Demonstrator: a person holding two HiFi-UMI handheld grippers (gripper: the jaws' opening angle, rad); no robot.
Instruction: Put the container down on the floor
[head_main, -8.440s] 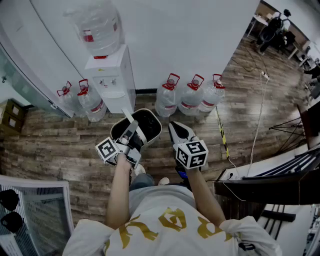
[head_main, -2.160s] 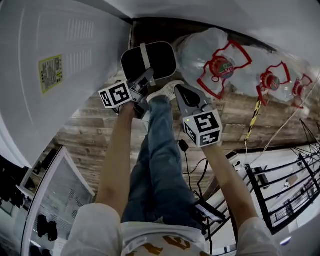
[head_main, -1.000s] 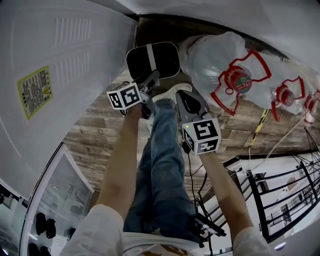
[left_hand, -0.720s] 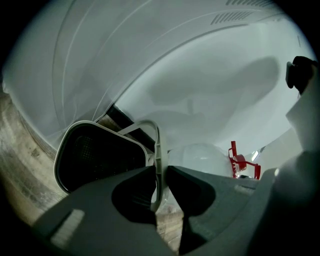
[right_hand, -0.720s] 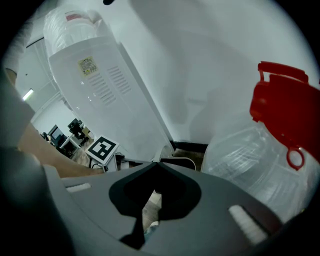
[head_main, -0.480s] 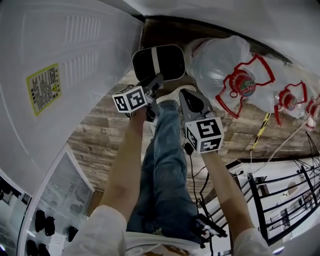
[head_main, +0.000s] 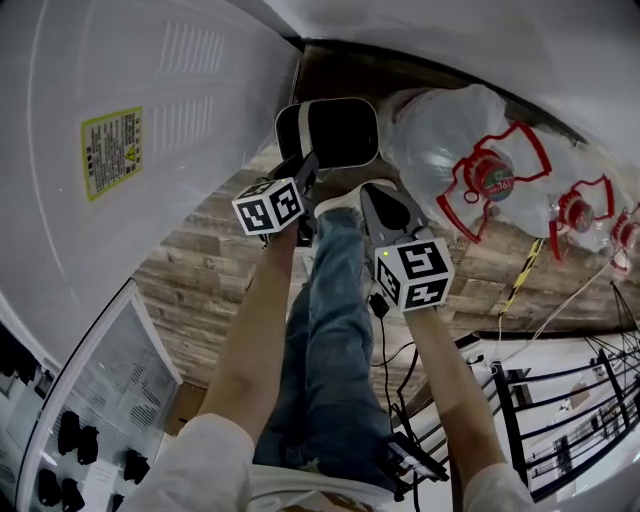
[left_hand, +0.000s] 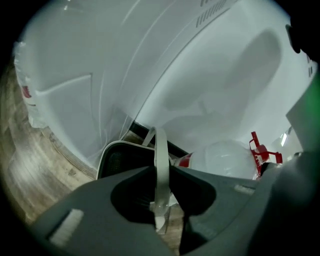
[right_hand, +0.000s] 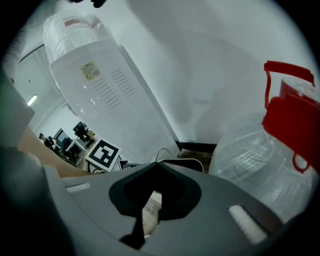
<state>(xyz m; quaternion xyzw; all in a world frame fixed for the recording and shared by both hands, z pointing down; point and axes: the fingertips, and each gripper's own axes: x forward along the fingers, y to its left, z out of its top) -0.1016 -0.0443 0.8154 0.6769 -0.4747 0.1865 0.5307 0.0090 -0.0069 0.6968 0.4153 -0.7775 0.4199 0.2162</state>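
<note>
Left gripper clamped on white handle of container, between dispenser and water bottle. Right gripper jaws together, holding nothing. Container-to-floor contact: cannot tell

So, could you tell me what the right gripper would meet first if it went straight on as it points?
Probably the container, whose rim lies just beyond the right gripper; depth is unclear.

black container with white rim, upright, its white strap handle raised.
</note>
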